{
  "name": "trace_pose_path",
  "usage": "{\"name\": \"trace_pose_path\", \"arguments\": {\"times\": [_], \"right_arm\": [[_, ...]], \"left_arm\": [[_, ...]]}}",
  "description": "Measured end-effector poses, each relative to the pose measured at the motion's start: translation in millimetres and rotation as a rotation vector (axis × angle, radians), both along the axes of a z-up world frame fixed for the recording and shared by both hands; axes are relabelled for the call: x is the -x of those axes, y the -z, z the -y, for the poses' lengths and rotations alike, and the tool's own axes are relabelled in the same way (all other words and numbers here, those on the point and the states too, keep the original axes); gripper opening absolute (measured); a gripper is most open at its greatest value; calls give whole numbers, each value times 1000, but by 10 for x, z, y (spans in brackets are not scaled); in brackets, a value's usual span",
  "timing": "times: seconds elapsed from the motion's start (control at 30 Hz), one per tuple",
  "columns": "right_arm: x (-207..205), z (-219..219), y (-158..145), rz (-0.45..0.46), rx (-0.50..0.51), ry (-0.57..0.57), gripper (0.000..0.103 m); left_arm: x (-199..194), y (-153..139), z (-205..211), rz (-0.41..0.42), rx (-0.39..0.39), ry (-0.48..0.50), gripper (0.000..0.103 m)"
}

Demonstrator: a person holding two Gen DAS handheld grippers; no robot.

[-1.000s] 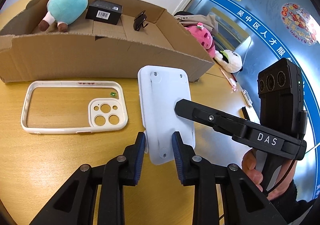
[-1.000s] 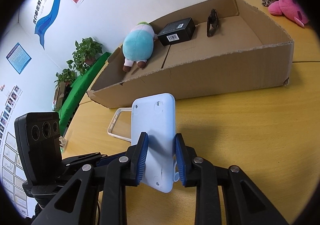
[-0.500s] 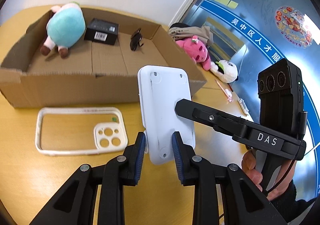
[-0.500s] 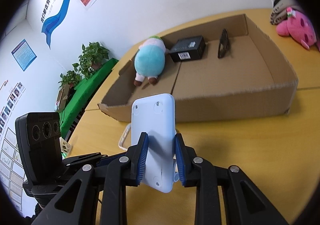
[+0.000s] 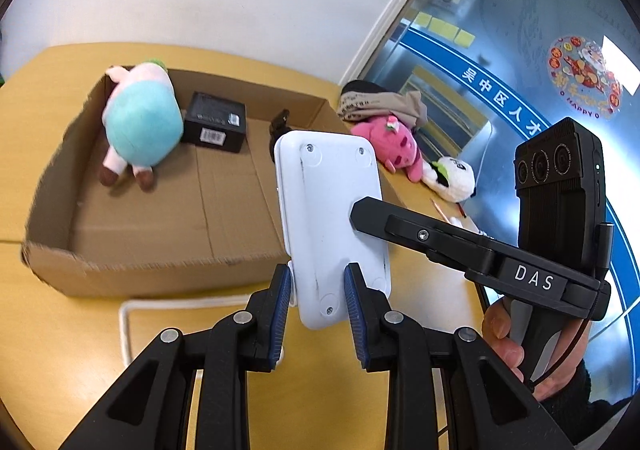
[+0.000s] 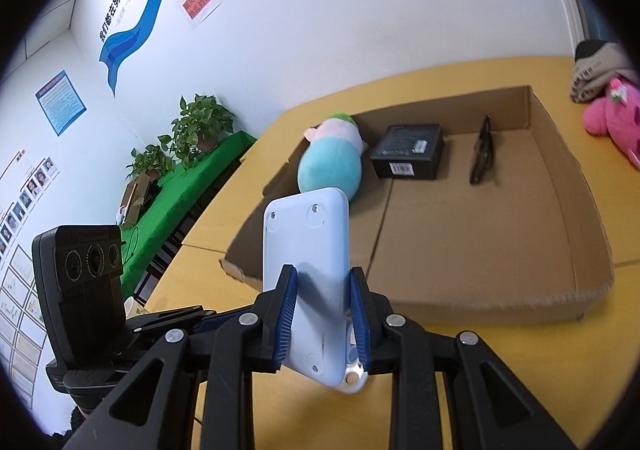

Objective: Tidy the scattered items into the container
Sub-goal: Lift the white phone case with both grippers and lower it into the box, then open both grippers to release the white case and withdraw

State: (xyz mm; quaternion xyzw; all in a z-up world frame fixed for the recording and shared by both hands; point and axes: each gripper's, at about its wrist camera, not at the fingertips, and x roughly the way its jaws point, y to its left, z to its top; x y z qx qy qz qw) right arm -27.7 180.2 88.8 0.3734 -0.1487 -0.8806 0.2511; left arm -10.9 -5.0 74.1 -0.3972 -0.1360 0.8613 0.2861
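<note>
A white flat slab point(image 5: 332, 218) with screws at its corners is held up above the table, just short of the box's near wall. My left gripper point(image 5: 316, 282) is shut on its lower end. My right gripper point(image 6: 322, 290) is shut on the same slab point(image 6: 306, 250), and its black finger point(image 5: 420, 234) reaches in from the right. The open cardboard box point(image 5: 160, 274) holds a teal plush point(image 5: 140, 130), a black carton point(image 5: 214, 128) and a black clip point(image 5: 280, 126). A white phone case point(image 5: 128, 314) lies on the table in front of the box, partly hidden by my left fingers.
To the right of the box a pink plush point(image 5: 396, 146), a panda plush point(image 5: 452, 174) and a folded cloth point(image 5: 380, 102) lie on the yellow table. A hand point(image 5: 504, 346) holds the right gripper's handle. Potted plants point(image 6: 200, 126) stand beyond the table's far left.
Both grippers have risen with the white slab between them. The box floor now shows from higher up, and the phone case has slid down toward the bottom of the left view.
</note>
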Motion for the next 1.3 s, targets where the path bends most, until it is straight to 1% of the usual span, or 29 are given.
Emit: {"name": "trace_pose_path", "arguments": {"times": [0.27,0.43,0.53,0.67,0.77,0.87,1.0,1.1,1.2,1.23,1.27,1.3], "right_arm": [[393,129,-86,-3,14,-15,25],[683,144,-69,8,16,-11,25],[880,132,-17,23,19,-6,25],[1161,99,126,58,20,5,25],[1355,67,302,97,25,12,25],[1547,42,509,143,27,18,24],[1755,35,730,204,31,18,24],[1864,33,837,246,27,18,24],[1949,27,920,291,16,26,24],[1977,29,944,309,10,27,24],[2002,31,964,324,4,25,21],[2027,44,989,343,1,12,15]], "left_arm": [[393,-109,145,-1,18,-6,28],[684,-98,161,12,22,-3,28],[903,-46,148,35,22,4,28],[1190,102,119,86,15,19,28],[1418,297,110,144,5,24,28],[1566,453,96,192,-1,16,28],[1750,620,60,262,22,-4,28],[1861,711,26,315,37,-10,28],[1962,785,-23,358,75,-12,28],[1987,810,-50,371,101,-15,27],[2014,852,-75,397,127,-19,22],[2038,880,-96,420,116,-5,0]]}}
